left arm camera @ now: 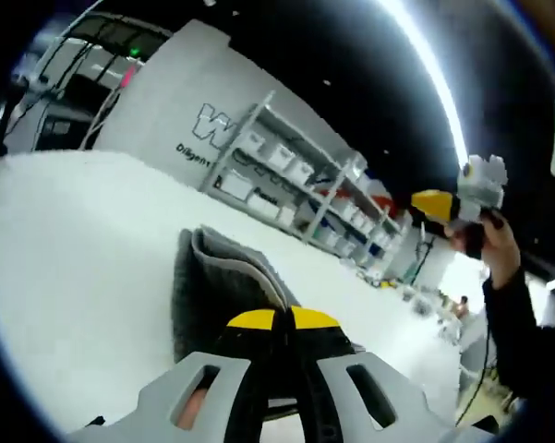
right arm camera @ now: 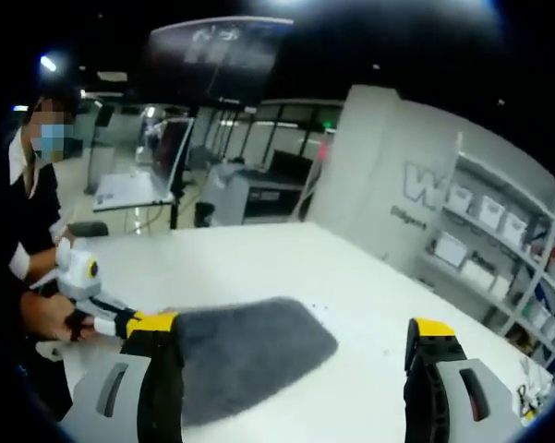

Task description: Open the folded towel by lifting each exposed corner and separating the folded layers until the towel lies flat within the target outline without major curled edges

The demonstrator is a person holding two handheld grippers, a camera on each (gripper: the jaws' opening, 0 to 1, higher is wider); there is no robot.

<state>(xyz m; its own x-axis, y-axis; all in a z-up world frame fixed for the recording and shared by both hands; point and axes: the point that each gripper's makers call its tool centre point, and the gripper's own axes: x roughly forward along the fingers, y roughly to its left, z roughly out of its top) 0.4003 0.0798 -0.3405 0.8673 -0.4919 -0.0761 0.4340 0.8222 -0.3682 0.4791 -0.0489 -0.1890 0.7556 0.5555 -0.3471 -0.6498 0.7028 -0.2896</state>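
A grey towel (left arm camera: 223,277) lies folded on the white table (left arm camera: 74,240), one edge standing up in a curl. My left gripper (left arm camera: 275,318) has its yellow-tipped jaws pressed together on the towel's near edge. In the right gripper view the towel (right arm camera: 249,355) spreads flat between my right gripper's (right arm camera: 292,328) jaws, which stand wide apart with nothing in them. The left gripper (right arm camera: 120,321) comes in from the left there, held by a hand, its tip at the towel's edge. The right gripper (left arm camera: 457,198) hangs high above the table in the left gripper view.
Metal shelves (left arm camera: 286,175) with white bins (right arm camera: 499,240) run along a white lettered wall (right arm camera: 379,175) beyond the table. A person in dark clothes (right arm camera: 18,231) stands at the table's edge. Desks with a monitor (right arm camera: 166,152) sit further back.
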